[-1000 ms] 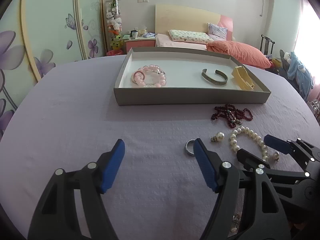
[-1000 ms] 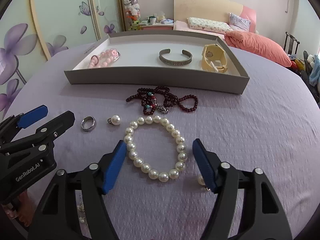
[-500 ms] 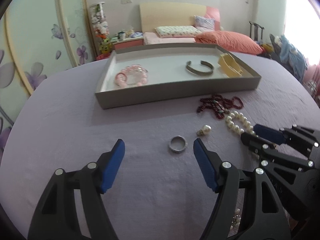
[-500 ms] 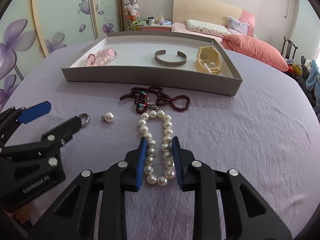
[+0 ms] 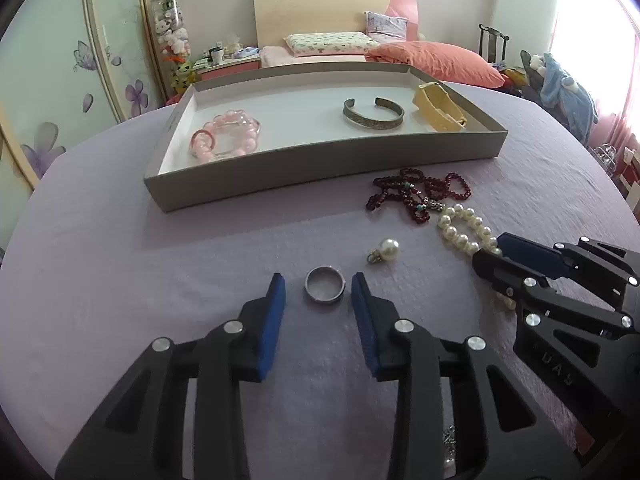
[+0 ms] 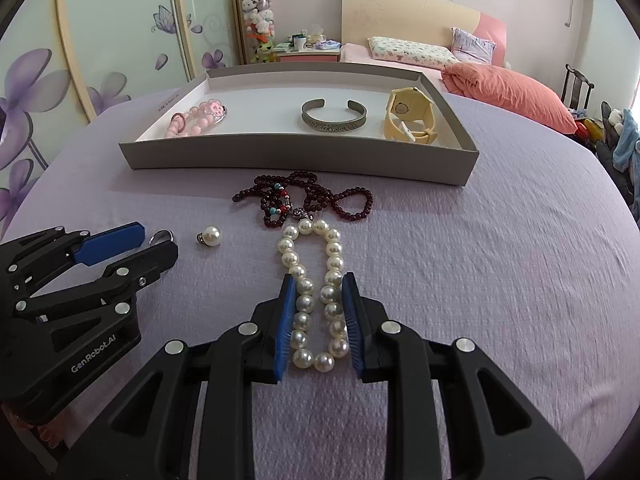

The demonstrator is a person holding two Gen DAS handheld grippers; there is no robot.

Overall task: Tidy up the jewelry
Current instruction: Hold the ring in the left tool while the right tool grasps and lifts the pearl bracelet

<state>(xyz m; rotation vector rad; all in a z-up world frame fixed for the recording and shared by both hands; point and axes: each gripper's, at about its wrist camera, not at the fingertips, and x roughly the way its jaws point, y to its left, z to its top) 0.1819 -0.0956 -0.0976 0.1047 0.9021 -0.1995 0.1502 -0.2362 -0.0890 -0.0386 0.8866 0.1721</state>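
A silver ring (image 5: 325, 289) lies flat on the lilac tablecloth between the blue pads of my left gripper (image 5: 318, 280). Its jaws are closing, and a thin gap still shows on each side of the ring. My right gripper (image 6: 318, 278) is shut on the white pearl bracelet (image 6: 305, 302), which is squeezed into a long narrow loop. A single pearl pendant (image 5: 386, 249) and a dark red bead necklace (image 6: 304, 200) lie loose in front of the grey tray (image 6: 280, 158). The tray holds a pink bead bracelet (image 5: 228, 134), a silver cuff (image 5: 372, 118) and a yellow watch (image 5: 438, 114).
The round table is covered with a lilac cloth (image 6: 500, 260). A bit of chain (image 5: 449, 442) shows under the left gripper's body. Behind the table stand a bed (image 6: 420, 56) with an orange quilt and flowered wardrobe doors (image 6: 100, 40).
The left gripper slid over until the ring lay between its jaws, and the jaws narrowed around it. The right gripper shut on the pearl bracelet and squeezed it from a round loop into a narrow one.
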